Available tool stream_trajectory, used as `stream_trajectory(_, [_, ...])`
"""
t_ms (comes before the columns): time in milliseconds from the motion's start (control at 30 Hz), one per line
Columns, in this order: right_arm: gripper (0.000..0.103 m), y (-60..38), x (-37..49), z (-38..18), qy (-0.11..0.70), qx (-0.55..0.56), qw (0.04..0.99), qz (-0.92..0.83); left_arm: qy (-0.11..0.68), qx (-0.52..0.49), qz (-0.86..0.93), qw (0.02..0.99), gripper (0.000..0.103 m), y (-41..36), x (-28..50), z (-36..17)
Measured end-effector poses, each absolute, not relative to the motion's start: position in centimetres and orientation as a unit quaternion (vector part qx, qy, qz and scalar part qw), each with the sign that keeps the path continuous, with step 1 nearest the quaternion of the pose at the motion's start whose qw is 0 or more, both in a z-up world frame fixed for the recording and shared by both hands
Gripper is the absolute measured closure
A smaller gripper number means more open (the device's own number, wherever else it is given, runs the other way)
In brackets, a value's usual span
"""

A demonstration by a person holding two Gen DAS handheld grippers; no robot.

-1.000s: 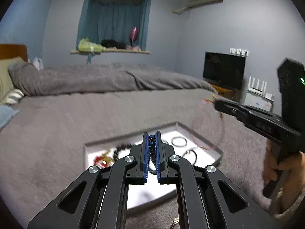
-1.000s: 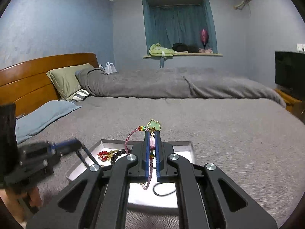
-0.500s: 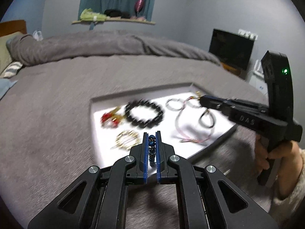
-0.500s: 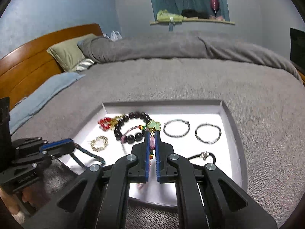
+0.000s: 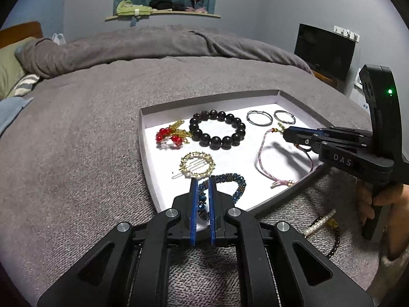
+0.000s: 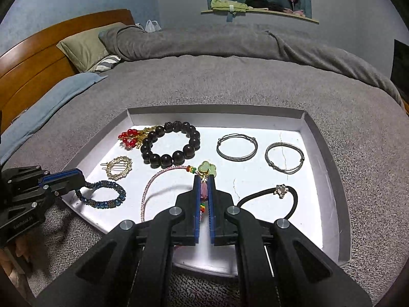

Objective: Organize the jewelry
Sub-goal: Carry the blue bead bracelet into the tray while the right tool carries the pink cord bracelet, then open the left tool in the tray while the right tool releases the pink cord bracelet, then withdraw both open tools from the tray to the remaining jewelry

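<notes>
Grey bed (image 6: 255,84) carries white tray (image 6: 322,138). Pearl clip (image 5: 319,226) and dark bead bracelet (image 5: 334,247) lie on blanket beside tray.

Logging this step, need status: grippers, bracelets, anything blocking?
Left gripper shut on blue beaded bracelet, over tray edge. Right gripper shut on pink cord bracelet, inside tray. Nothing blocking.

In the left wrist view, the near edge of the white tray (image 5: 149,168) lies hidden behind the left gripper (image 5: 202,192), whose fingers (image 5: 193,204) cover part of the blue beaded bracelet (image 5: 230,181). On the bedspread off the tray's near-right corner, a pearl hair clip (image 5: 320,223) and a dark beaded strand (image 5: 336,245) are partly hidden behind the gripper frame. In the right wrist view, the pink cord bracelet (image 6: 153,186) disappears between the right gripper's (image 6: 204,192) fingers (image 6: 196,199), its near end unseen.
</notes>
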State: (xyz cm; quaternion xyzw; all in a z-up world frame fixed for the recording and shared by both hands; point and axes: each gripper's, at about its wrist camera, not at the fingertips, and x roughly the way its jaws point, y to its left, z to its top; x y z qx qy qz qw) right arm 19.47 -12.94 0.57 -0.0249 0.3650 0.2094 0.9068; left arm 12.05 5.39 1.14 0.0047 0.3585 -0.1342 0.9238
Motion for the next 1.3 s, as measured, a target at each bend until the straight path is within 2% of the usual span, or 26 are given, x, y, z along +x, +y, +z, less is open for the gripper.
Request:
stream_trajectory(67, [0.096,-13.1,19.5,0.5,0.367,-0.021,0.906,0.209,0.358,0.004,-0.133,0.924,0.095,5.4,12.1,1.2])
stream_trajectory(133, [0.089,-13.3,19.6,0.4,0.368,-0.014,0.906,0.207,0.356,0.003,-0.132,0.925,0.087,5.4,12.0,1.2])
stream_trajectory(200, [0.073,-13.5,19.6,0.5,0.368,-0.008,0.906,0.209,0.355,0.006,-0.131,0.926,0.082,5.2,12.0,1.3])
stream_trajectory(333, [0.072,-13.7,19.2,1.0,0.356,-0.005,0.911,0.210,0.348,0.014,-0.126,0.929,0.078,5.0,11.8,1.5])
stream_trajectory(433, [0.068,-14.2,19.0,1.5,0.345,0.003,0.915,0.208,0.331,0.005,-0.125,0.935,0.069,5.2,11.5,2.0])
stream_trajectory(500, [0.056,-14.8,18.7,2.1,0.334,0.015,0.919,0.207,0.319,0.002,-0.125,0.939,0.063,5.3,11.2,2.4])
stream_trajectory(533, [0.055,-15.0,18.6,2.3,0.329,0.019,0.921,0.207,0.313,0.001,-0.124,0.942,0.059,5.3,11.1,2.6])
stream_trajectory(600, [0.049,-15.4,18.4,2.8,0.319,0.026,0.925,0.206,0.301,-0.001,-0.119,0.946,0.040,5.3,10.9,3.0])
stream_trajectory(633, [0.044,-15.6,18.2,3.1,0.313,0.031,0.927,0.205,0.298,-0.001,-0.117,0.947,0.037,5.3,10.8,3.1])
stream_trajectory(667, [0.036,-15.7,18.1,3.4,0.307,0.034,0.929,0.205,0.296,-0.001,-0.116,0.948,0.033,5.3,10.8,3.1])
stream_trajectory(767, [0.027,-16.0,17.8,3.8,0.296,0.036,0.933,0.202,0.290,-0.002,-0.110,0.951,0.028,5.4,10.8,3.2])
stream_trajectory(867, [0.011,-16.4,17.3,4.1,0.286,0.037,0.936,0.201,0.282,0.001,-0.102,0.954,0.023,5.3,10.7,3.3])
stream_trajectory(1000, [0.006,-17.5,16.1,4.5,0.270,0.038,0.945,0.181,0.274,0.004,-0.091,0.957,0.014,5.1,10.3,3.5])
stream_trajectory(1300, [0.006,-20.3,12.9,4.6,0.253,0.053,0.954,0.154,0.247,0.022,-0.075,0.966,0.008,4.2,8.0,3.8])
